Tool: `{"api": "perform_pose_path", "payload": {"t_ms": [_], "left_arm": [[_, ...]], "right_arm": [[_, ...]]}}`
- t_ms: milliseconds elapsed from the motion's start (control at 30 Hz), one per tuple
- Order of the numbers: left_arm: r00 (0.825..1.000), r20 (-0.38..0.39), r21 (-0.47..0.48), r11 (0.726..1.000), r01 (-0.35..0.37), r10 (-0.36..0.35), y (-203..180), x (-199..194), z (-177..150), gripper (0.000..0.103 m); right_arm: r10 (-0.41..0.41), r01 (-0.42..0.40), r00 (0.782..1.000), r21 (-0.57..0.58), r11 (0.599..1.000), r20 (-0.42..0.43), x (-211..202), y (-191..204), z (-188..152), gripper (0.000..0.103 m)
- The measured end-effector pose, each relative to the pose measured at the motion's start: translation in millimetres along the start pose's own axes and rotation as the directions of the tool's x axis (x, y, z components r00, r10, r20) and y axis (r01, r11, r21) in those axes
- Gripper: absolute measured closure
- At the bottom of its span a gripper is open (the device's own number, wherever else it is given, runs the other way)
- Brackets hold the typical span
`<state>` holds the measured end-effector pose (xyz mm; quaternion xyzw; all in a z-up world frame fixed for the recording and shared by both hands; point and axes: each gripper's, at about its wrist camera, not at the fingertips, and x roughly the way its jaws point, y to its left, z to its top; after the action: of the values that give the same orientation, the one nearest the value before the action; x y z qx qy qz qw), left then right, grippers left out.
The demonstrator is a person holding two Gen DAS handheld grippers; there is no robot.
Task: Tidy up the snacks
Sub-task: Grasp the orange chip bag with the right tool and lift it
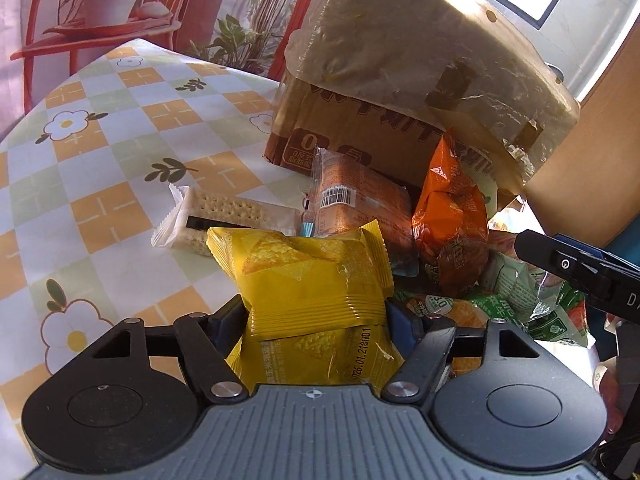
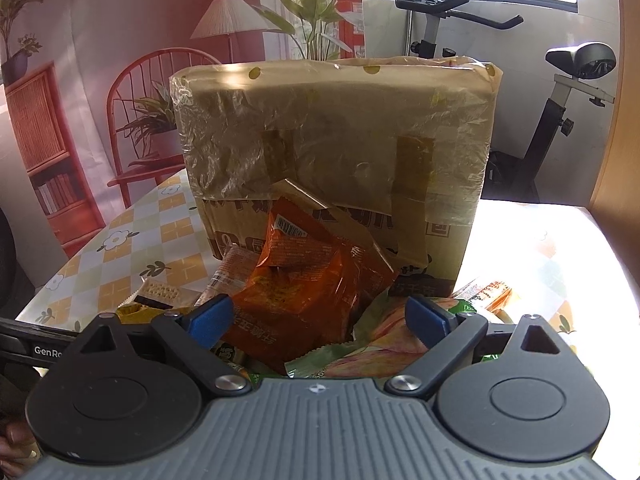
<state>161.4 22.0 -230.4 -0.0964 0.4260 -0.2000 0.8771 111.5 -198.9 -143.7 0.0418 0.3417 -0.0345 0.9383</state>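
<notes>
Snacks lie heaped at the foot of the box, presumably waiting to be sorted into it. One yellow pack sits at the pile's near edge, pinched between the pads of the left gripper, which closes on it so it can be lifted clear. One cracker pack lies flat at its ten o'clock, one orange bag stands propped against the box at its two o'clock, and one brown bar lies between. Green packs at three o'clock overlap; I cannot count them. The right gripper hangs wide over the orange bag, gripping nothing.
</notes>
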Motion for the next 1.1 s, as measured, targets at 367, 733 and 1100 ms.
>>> {"api": "perform_pose_path", "payload": {"t_ms": [367,733,1100], "left_arm": [[0.961,0.257,-0.004,0.994,-0.106,0.103,1.5,-66.3,25.9,0.028],[0.948,0.277,-0.077,0.987,-0.140,0.156,18.2,-73.0,28.1,0.028],[0.943,0.297,-0.060,0.988,-0.140,0.152,11.5,-75.7,23.0,0.028]], "right_arm": [[-0.009,0.007,0.998,-0.038,0.999,-0.065,37.0,24.3,19.6,0.003],[-0.117,0.109,0.964,-0.044,0.993,-0.240,110.0,22.2,24.3,0.009],[-0.170,0.151,0.946,-0.089,0.984,-0.277,124.3,33.0,23.1,0.005]]}}
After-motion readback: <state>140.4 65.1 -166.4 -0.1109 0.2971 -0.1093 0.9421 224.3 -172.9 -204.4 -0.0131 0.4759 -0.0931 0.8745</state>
